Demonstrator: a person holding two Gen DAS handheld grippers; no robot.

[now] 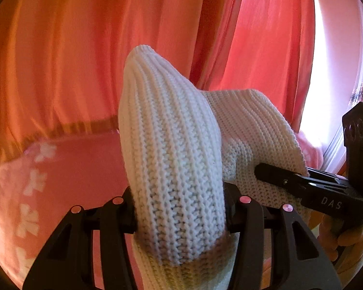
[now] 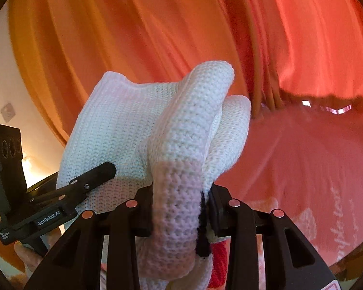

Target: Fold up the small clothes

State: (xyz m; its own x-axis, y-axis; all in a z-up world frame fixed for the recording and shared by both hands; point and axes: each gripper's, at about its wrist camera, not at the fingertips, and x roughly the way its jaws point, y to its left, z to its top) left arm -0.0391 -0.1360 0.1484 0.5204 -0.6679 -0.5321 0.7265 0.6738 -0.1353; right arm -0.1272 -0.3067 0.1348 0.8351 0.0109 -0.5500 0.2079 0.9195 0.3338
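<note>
White knitted garment [image 1: 171, 159], thick and ribbed, raised off the pink bedspread [image 1: 84, 164] and bunched into a tall fold between both claws. Chunky stitches in neat vertical rows on the left wrist view; looser, rounder stitches on the roll seen from the right wrist [image 2: 179, 193]. Soft, bulky, cream to pale white, with a shadowed lower band near the fingers.

Left claw [image 1: 179, 215] clenched on the knit, black fingers pressed into either side of the fold. Right claw [image 2: 181, 207] likewise clamped on a rolled edge of the same piece; also visible from the left camera as a black finger lying against the cloth [image 1: 278, 176]. A dark thread or tag [image 2: 203, 229] hanging at the right claw's inner finger, and a scrap of red knit [image 2: 217, 261] below it (whether part of the same garment, hard to say).

Overall shape of the garment unreadable: most of it folded on itself, lower end cut off by the frame and hidden behind the claws. Fingertips buried in the wool, not visible.

Behind, orange-red curtains [image 1: 84, 60], satiny, in long hanging pleats. Bedspread printed with pale flowers [image 1: 36, 181], blurred. Bright window strip [image 1: 326, 84] at the far right of the left view, washed out.
</note>
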